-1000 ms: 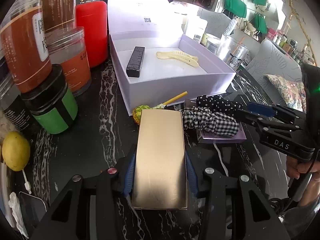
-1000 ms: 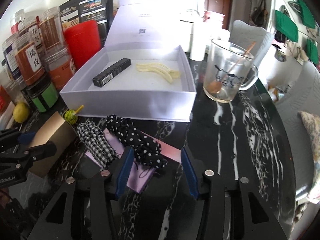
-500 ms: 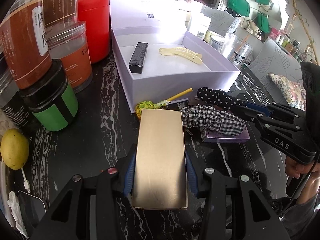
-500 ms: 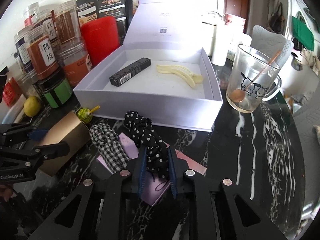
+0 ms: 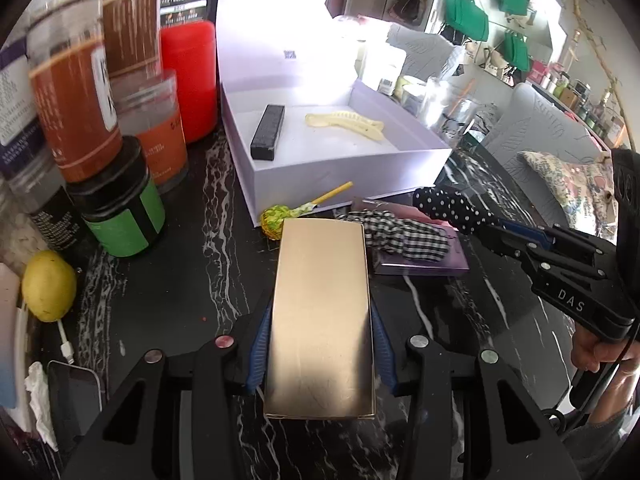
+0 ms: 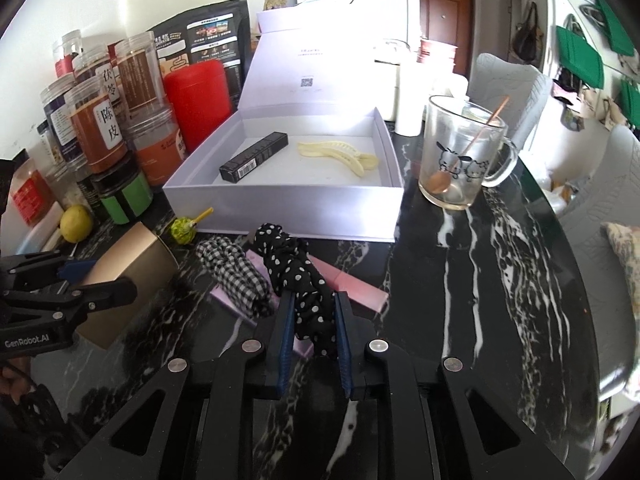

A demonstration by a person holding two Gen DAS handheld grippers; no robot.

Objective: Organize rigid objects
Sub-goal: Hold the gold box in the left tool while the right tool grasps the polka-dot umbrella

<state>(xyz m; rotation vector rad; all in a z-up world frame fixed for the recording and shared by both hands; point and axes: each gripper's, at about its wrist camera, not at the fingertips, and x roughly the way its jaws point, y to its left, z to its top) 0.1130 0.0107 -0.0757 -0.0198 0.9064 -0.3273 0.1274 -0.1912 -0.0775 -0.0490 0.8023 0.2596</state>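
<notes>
Left claw: blue pads clamped on both long sides of gold box, moderately wide; box sticks out forward past the fingers, over the black marble table. Same box seen from right wrist view, held by left claw at far left.

Right claw: nearly together, pinching the polka-dot scrunchie; fabric bunched between the blue pads, its far end drooping toward the white box. Left wrist view shows the right claw with the scrunchie hanging off its tip, lifted above the table; a hand grips the handle.

Just before the white box: checked scrunchie lying on a purple flat pack, beside a pink one. Lollipop with yellow stick touching or almost touching the white box's front-left corner.

White box is open, lid up. Inside: black stick-shaped carton on the left, cream hair clip to the right of it, apart.

Left of the white box: green-banded black jar, lemon, red canister, stacked clear jars. Right of the white box: glass mug with spoon inside.
</notes>
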